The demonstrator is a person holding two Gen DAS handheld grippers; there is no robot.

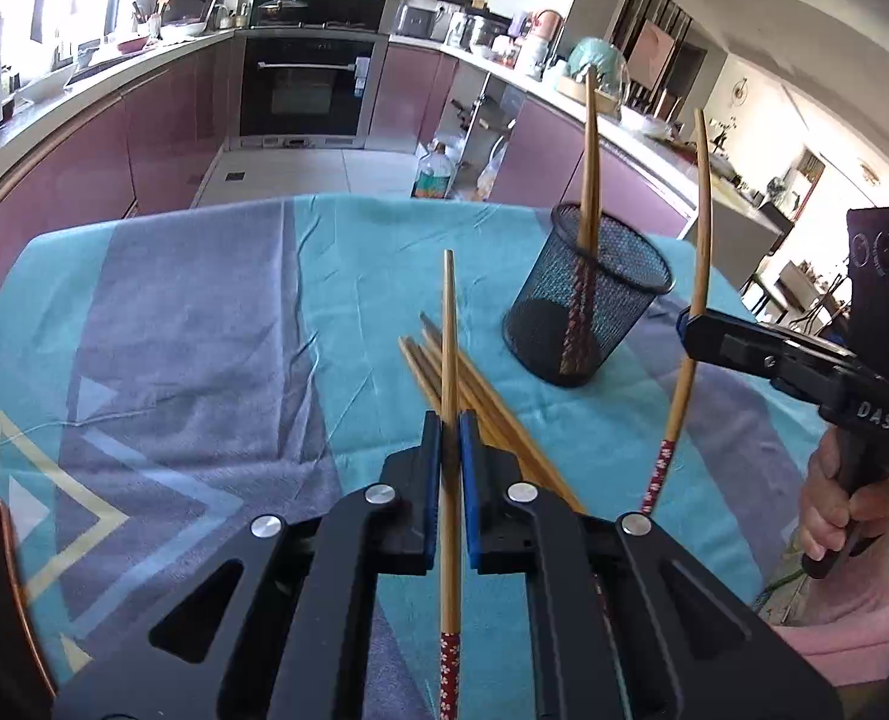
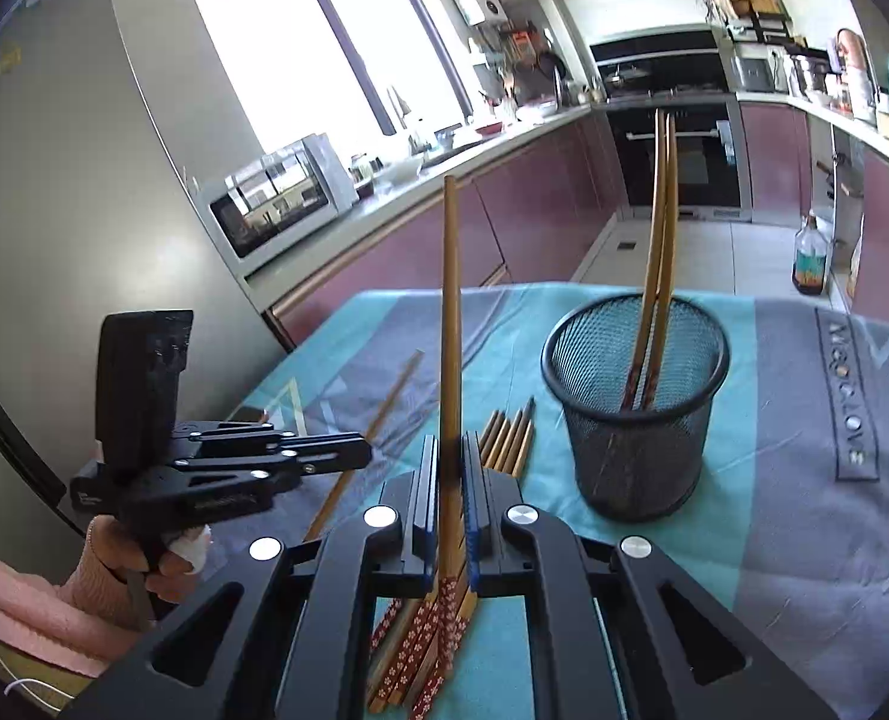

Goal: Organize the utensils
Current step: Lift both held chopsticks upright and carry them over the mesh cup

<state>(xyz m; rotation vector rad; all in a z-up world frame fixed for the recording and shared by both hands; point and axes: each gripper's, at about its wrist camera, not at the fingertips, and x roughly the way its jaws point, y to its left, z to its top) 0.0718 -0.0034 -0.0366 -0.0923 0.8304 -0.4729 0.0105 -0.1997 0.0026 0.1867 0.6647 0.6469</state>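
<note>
My left gripper [image 1: 450, 429] is shut on one bamboo chopstick [image 1: 449, 324] with a red flowered end, held above the table. Beneath it, a pile of several chopsticks [image 1: 498, 420] lies on the teal and purple cloth [image 1: 204, 312]. A black mesh cup [image 1: 588, 312] stands to the right with chopsticks [image 1: 588, 168] upright inside. My right gripper [image 2: 450, 450] is shut on another chopstick [image 2: 451, 300], tip pointing up, left of the mesh cup [image 2: 636, 408]. That cup holds two chopsticks [image 2: 660, 240]. Each gripper also shows in the other's view: the right gripper [image 1: 693, 330] and the left gripper [image 2: 363, 450].
The table's far edge [image 1: 384, 198] drops to a tiled kitchen floor with a bottle [image 1: 432, 174] on it. Purple cabinets, an oven [image 1: 306, 84] and cluttered counters ring the room. A microwave [image 2: 282, 198] sits on the left counter. A person's hands in pink sleeves hold both grippers.
</note>
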